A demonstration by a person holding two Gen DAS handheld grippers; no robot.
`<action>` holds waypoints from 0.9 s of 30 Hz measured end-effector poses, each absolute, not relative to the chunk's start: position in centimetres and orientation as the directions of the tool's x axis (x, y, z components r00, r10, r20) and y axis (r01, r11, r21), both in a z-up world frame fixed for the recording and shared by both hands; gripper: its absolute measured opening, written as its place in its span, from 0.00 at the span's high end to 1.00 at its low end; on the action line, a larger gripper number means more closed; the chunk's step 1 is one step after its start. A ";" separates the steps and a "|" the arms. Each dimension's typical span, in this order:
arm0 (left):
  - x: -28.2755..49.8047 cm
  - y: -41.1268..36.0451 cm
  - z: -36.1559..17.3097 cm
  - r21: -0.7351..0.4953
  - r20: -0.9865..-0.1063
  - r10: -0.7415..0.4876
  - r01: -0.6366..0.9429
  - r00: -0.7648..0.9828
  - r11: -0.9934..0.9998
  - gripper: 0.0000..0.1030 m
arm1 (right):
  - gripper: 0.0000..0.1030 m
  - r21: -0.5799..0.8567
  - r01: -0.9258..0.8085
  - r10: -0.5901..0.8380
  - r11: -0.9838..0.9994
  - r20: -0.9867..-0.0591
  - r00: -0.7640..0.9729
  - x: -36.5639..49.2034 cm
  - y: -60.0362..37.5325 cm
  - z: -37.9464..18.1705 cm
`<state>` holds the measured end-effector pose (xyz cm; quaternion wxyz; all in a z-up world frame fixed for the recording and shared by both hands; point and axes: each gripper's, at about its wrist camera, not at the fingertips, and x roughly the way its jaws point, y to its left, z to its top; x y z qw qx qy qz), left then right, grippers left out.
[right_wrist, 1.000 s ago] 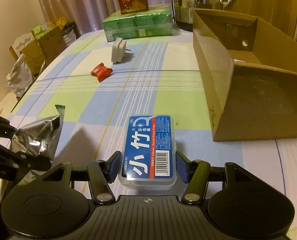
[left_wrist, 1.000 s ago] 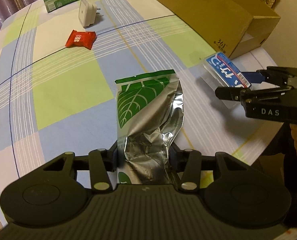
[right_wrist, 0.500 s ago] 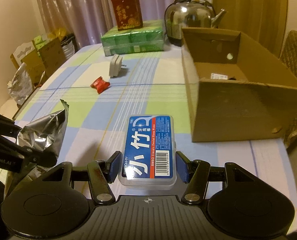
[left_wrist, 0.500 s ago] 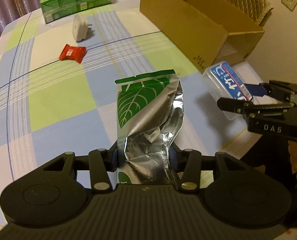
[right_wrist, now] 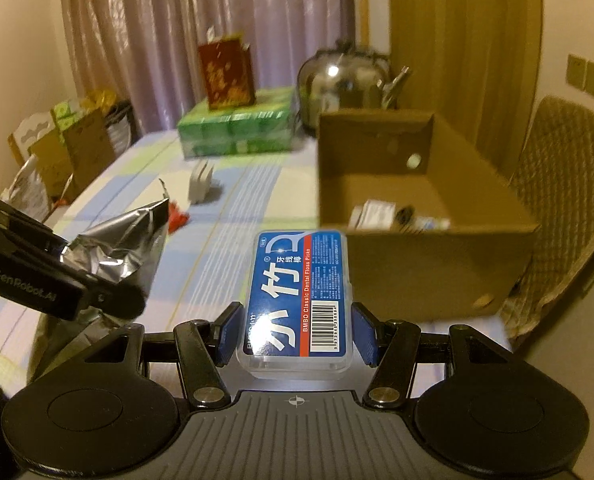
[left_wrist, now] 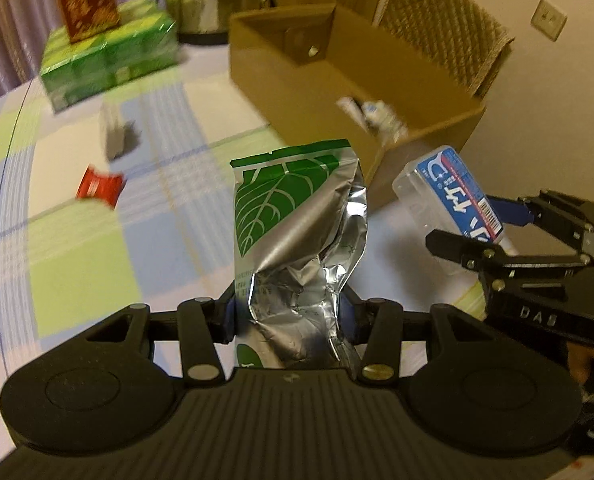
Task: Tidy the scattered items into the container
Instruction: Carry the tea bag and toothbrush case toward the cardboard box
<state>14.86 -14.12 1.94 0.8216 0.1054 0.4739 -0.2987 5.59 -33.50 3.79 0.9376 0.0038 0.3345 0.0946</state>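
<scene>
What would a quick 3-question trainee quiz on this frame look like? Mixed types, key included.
1. True or false: the cardboard box is empty.
2. The left gripper holds: A) red candy wrapper B) foil leaf pouch C) white plug adapter
3. Fill in: the right gripper grips the ___ case.

Key
1. False: small items lie inside.
2. B. The red candy wrapper and white plug adapter sit on the table.
3. Floss pick case.
</scene>
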 end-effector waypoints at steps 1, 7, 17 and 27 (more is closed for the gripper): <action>15.2 -14.8 2.6 -0.116 -0.836 -0.401 0.594 0.375 0.796 0.59 | 0.47 0.064 -0.171 0.174 0.983 -0.616 0.768 5.8 -33.9 4.3; 17.6 -19.1 5.7 -0.149 -0.804 -0.452 0.604 0.387 0.783 0.59 | 0.47 0.041 -0.126 0.126 0.991 -0.565 0.815 7.9 -37.3 7.1; 22.8 -26.5 7.7 -0.232 -0.783 -0.505 0.582 0.364 0.779 0.59 | 0.47 0.034 -0.084 0.089 0.996 -0.539 0.838 13.4 -42.3 8.2; 28.8 -31.4 6.2 -0.283 -0.788 -0.513 0.541 0.339 0.792 0.59 | 0.47 0.077 -0.046 0.081 0.996 -0.554 0.828 18.6 -46.7 7.1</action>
